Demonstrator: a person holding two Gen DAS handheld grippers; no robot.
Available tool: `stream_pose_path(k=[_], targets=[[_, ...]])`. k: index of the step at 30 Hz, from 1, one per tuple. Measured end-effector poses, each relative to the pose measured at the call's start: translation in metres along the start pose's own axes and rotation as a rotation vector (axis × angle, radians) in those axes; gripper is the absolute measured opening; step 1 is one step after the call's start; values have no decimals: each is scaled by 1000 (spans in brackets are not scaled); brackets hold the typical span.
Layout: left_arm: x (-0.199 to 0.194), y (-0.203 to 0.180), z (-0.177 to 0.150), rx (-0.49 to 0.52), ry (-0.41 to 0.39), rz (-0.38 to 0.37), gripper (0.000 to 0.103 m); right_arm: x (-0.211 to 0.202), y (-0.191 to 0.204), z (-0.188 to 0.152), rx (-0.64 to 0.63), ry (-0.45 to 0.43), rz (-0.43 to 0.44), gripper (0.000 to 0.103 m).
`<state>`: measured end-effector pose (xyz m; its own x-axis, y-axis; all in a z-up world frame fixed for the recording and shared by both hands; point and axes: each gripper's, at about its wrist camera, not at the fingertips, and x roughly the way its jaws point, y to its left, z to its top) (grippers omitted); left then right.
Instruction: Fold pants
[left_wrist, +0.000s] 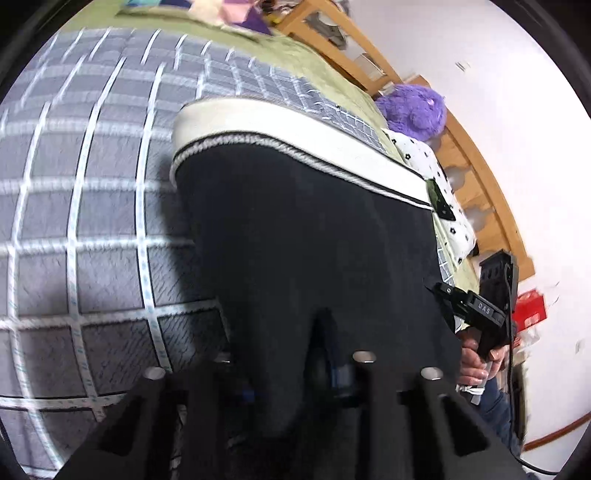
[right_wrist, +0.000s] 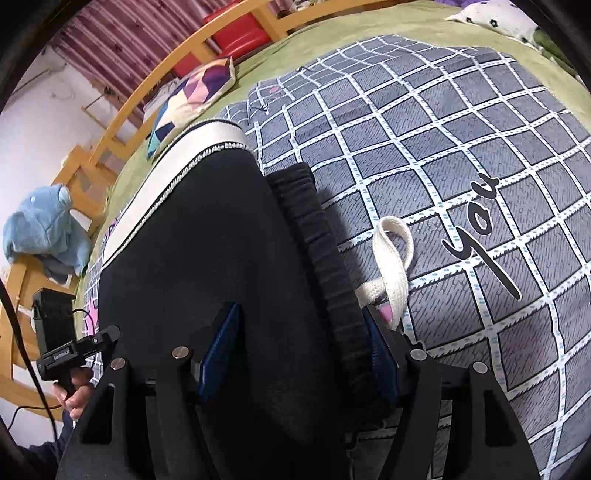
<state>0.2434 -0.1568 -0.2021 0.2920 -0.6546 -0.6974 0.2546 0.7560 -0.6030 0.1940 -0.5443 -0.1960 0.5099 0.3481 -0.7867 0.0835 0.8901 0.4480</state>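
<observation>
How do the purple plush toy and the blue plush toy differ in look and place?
The purple plush toy looks round and fluffy; the blue plush toy looks limp and slumped. The purple one lies on the bed beside the dotted pillow; the blue one sits off the mattress, on the wooden frame. Both are soft toys near the bed's edge.

Left tongs tips buried under pants; grip unreadable.

Black pants with cream side stripe fill centre, draped over left gripper, fingers hidden. Grey checked blanket at 9 o'clock. Right gripper at 4 o'clock, hand-held. Purple plush at 2 o'clock.
</observation>
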Motion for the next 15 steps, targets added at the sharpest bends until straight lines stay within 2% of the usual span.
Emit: stream_pose_path(k=[1,2,6,9,12,15], targets=[[-4,-4,4,16,4,10,20,-1,3,0,8,-11,-10,61],[-8,-7,7,23,4,6,18,-4,8,-1,21,-23,-21,54],[-43,-6,21,41,4,-50,12,-29,36,-8,6,-82,-60,33],[-90,0,30,78,-34,-56,11,-42,63,-16,-18,-95,-55,26],[-141,18,40,93,-96,10,11,-39,107,-34,-49,-84,7,23],[-181,41,39,130,-145,162,11,-25,152,-51,-108,-59,78,22]])
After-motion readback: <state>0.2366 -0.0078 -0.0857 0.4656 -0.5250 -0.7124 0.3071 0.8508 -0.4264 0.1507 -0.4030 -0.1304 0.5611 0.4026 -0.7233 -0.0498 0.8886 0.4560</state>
